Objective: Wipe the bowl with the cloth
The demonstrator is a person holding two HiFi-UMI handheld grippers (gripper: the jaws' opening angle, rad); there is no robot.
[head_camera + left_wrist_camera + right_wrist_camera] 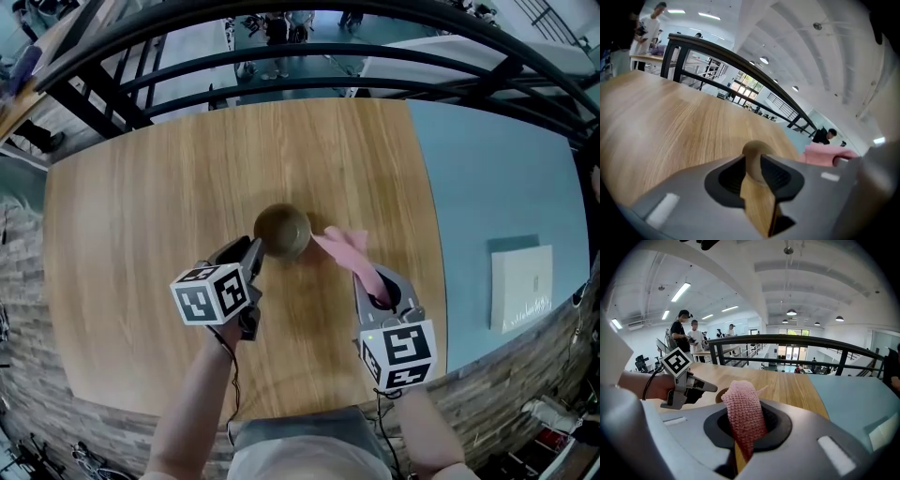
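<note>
Bowl (282, 232) mid-tabletop (141, 234). L tool (251, 255) at bowl's left rim, jaws spread, not clamping. R tool (380, 295) right of bowl, pinching pink cloth (345, 247); free end just beside bowl. Step: prob. pre-wipe approach. Next: L re-grips rim, R pushes cloth inside bowl.

In the left gripper view the grey body of the left tongs (753, 164) covers the lower part of the small olive-brown round bowl (757, 149). In the right gripper view the pink knitted cloth (745, 416) hides nearly all of that bowl. In the head view the cloth's near end disappears inside the right tongs (378, 284), and the flat white thing (521, 286) is too small to identify.
</note>
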